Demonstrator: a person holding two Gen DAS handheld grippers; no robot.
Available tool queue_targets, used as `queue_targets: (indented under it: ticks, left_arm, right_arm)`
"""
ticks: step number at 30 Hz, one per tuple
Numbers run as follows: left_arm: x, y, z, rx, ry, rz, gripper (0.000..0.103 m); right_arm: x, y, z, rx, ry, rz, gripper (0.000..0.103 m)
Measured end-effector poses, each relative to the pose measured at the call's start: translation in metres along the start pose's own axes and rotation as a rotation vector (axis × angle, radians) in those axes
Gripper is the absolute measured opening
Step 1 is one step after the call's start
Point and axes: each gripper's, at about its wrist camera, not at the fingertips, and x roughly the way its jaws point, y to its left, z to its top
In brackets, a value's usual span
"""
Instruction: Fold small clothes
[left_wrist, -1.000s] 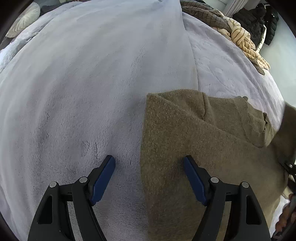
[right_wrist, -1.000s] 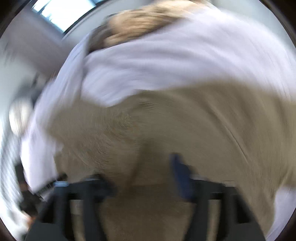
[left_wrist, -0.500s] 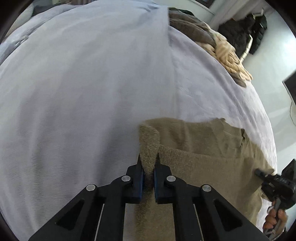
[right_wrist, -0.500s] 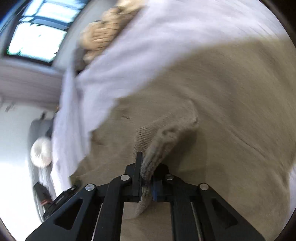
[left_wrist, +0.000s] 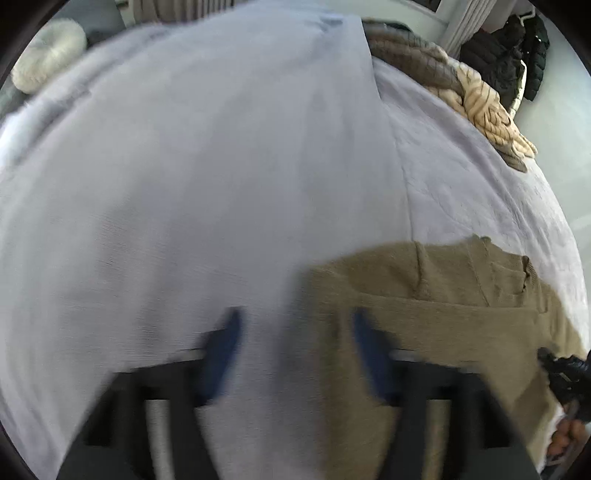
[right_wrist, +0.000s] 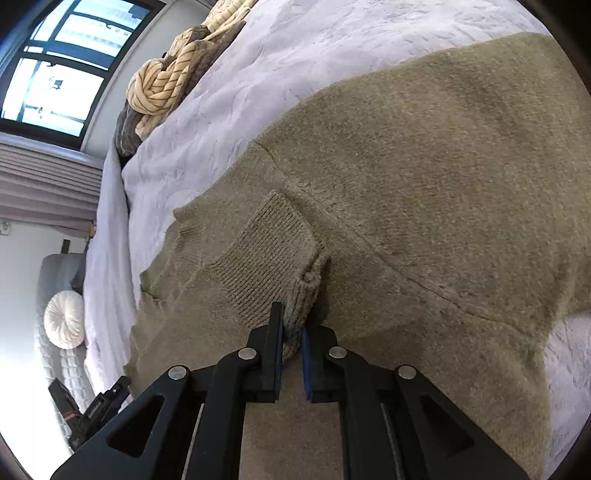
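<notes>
A: Where's the sweater (right_wrist: 424, 177) on the bed (left_wrist: 207, 177)?

B: Flat near the bed's edge, away from the clothes pile (right_wrist: 166, 81) at the far edge. No label or writing that I can read anywhere.

A: Which step?

B: Folding a sleeve in, I'd judge. The right gripper (right_wrist: 291, 345) is nearly closed and pinches the ribbed cuff (right_wrist: 273, 258), which lies over the body.

A: And the left gripper (left_wrist: 295, 350)?

B: Its jaws are opening, already wide, nothing between the pads. It straddles the sweater's side edge; that view is blurred.

A: Next?

B: Probably lay the cuff flat across the chest, let go without dragging it, then take the hem.
</notes>
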Motion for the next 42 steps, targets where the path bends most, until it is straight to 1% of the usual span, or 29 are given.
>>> queue_targets:
  ticks: [1, 3, 5, 7, 9, 11, 12, 14, 15, 16, 17, 18, 20, 21, 23, 25, 26, 28, 29, 30, 34, 36, 39, 42]
  left_arm:
    - [-0.006, 0.001, -0.001, 0.01, -0.01, -0.01, 0.075]
    - [-0.014, 0.001, -0.002, 0.027, -0.001, -0.021, 0.075]
    - [-0.02, -0.001, -0.006, 0.041, 0.016, -0.02, 0.075]
    - [-0.023, -0.005, -0.013, 0.05, 0.028, -0.011, 0.075]
    - [-0.023, -0.009, -0.024, 0.043, 0.027, -0.005, 0.075]
    - [-0.015, -0.014, -0.036, 0.051, 0.056, -0.007, 0.075]
    - [-0.008, -0.018, -0.044, 0.063, 0.077, 0.009, 0.075]
    - [0.001, -0.023, -0.056, 0.103, 0.097, 0.058, 0.075]
    - [0.008, -0.026, -0.064, 0.146, 0.096, 0.125, 0.075]
    - [0.012, -0.025, -0.068, 0.164, 0.093, 0.158, 0.076]
    - [0.014, -0.022, -0.071, 0.168, 0.088, 0.164, 0.08]
    - [0.013, -0.018, -0.072, 0.155, 0.081, 0.158, 0.081]
    - [0.008, -0.013, -0.069, 0.131, 0.092, 0.147, 0.081]
    - [0.005, -0.013, -0.068, 0.13, 0.093, 0.154, 0.081]
    - [-0.002, -0.014, -0.067, 0.142, 0.088, 0.174, 0.081]
    - [-0.01, -0.019, -0.069, 0.158, 0.084, 0.173, 0.081]
    - [-0.013, -0.022, -0.07, 0.162, 0.084, 0.166, 0.081]
    - [-0.021, -0.027, -0.074, 0.168, 0.085, 0.146, 0.081]
    - [-0.023, -0.031, -0.075, 0.172, 0.087, 0.139, 0.081]
    - [-0.025, -0.037, -0.076, 0.177, 0.092, 0.126, 0.081]
    - [-0.031, -0.072, -0.081, 0.209, 0.106, 0.084, 0.081]
    - [-0.032, -0.09, -0.084, 0.222, 0.106, 0.067, 0.081]
    - [-0.029, -0.115, -0.089, 0.237, 0.136, 0.026, 0.081]
    - [-0.026, -0.135, -0.094, 0.263, 0.154, 0.009, 0.081]
  right_arm:
    - [0.001, 0.001, 0.002, 0.006, 0.002, 0.004, 0.013]
    - [0.003, 0.003, 0.005, 0.012, 0.001, 0.004, 0.012]
    - [-0.004, 0.011, 0.002, -0.015, -0.021, -0.014, 0.008]
    - [-0.011, 0.016, -0.003, -0.041, -0.038, -0.028, 0.008]
    - [-0.014, 0.019, -0.008, -0.08, -0.044, -0.078, 0.008]
    - [-0.01, 0.017, -0.012, -0.118, -0.037, -0.157, 0.008]
    - [-0.008, 0.013, -0.013, -0.123, -0.036, -0.18, 0.008]
    - [-0.01, 0.009, -0.014, -0.115, -0.047, -0.194, 0.008]
    - [-0.012, 0.007, -0.014, -0.114, -0.057, -0.205, 0.008]
    - [-0.015, 0.006, -0.015, -0.118, -0.064, -0.22, 0.008]
    - [-0.018, 0.006, -0.016, -0.126, -0.07, -0.239, 0.009]
    - [-0.02, 0.006, -0.017, -0.131, -0.073, -0.247, 0.01]
    - [-0.029, 0.004, -0.018, -0.143, -0.078, -0.271, 0.014]
    - [-0.031, 0.002, -0.019, -0.141, -0.078, -0.279, 0.014]
    - [-0.038, -0.005, -0.022, -0.116, -0.067, -0.269, 0.014]
    - [-0.044, -0.013, -0.025, -0.088, -0.052, -0.245, 0.014]
    - [-0.047, -0.017, -0.028, -0.076, -0.043, -0.234, 0.017]
    - [-0.052, -0.021, -0.033, -0.064, -0.033, -0.211, 0.028]
    - [-0.056, -0.022, -0.036, -0.063, -0.029, -0.2, 0.037]
    - [-0.058, -0.023, -0.039, -0.062, -0.026, -0.191, 0.044]
    - [-0.067, -0.026, -0.045, -0.056, -0.012, -0.17, 0.048]
    - [-0.071, -0.029, -0.046, -0.044, -0.003, -0.152, 0.056]
    - [-0.081, -0.037, -0.046, -0.032, -0.006, -0.14, 0.058]
    - [-0.092, -0.046, -0.045, -0.017, -0.017, -0.132, 0.059]
